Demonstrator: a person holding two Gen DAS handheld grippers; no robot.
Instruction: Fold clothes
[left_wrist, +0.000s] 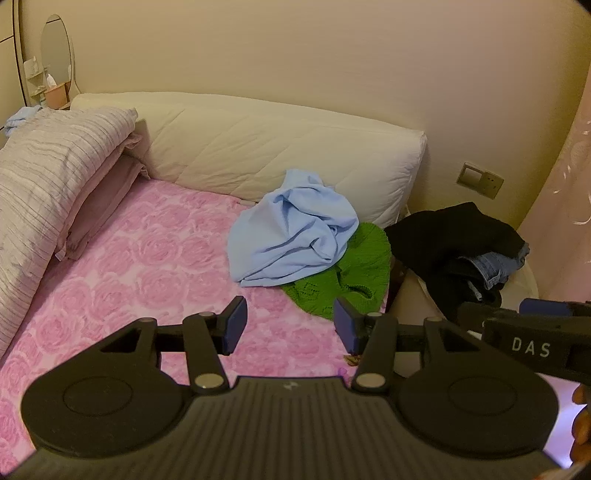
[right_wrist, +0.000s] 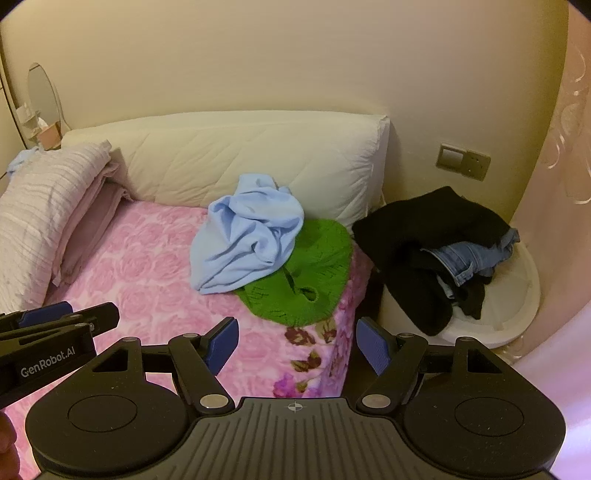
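Observation:
A crumpled light blue garment (left_wrist: 291, 229) (right_wrist: 247, 240) lies on the pink rose-patterned bed (left_wrist: 147, 266) (right_wrist: 147, 266), partly over a green knitted garment (left_wrist: 347, 280) (right_wrist: 306, 284) near the bed's right edge. My left gripper (left_wrist: 290, 326) hovers open above the bedspread, short of both garments, nothing between its fingers. My right gripper (right_wrist: 295, 345) is open too, over the bed's right corner, below the green knit. Each gripper shows at the edge of the other's view.
A black garment (left_wrist: 454, 240) (right_wrist: 424, 236) and blue jeans (right_wrist: 465, 258) are heaped on a white round stand (right_wrist: 517, 295) right of the bed. A folded striped quilt (left_wrist: 44, 184) and pillows lie at left. A cream padded headboard (left_wrist: 280, 147) backs the bed.

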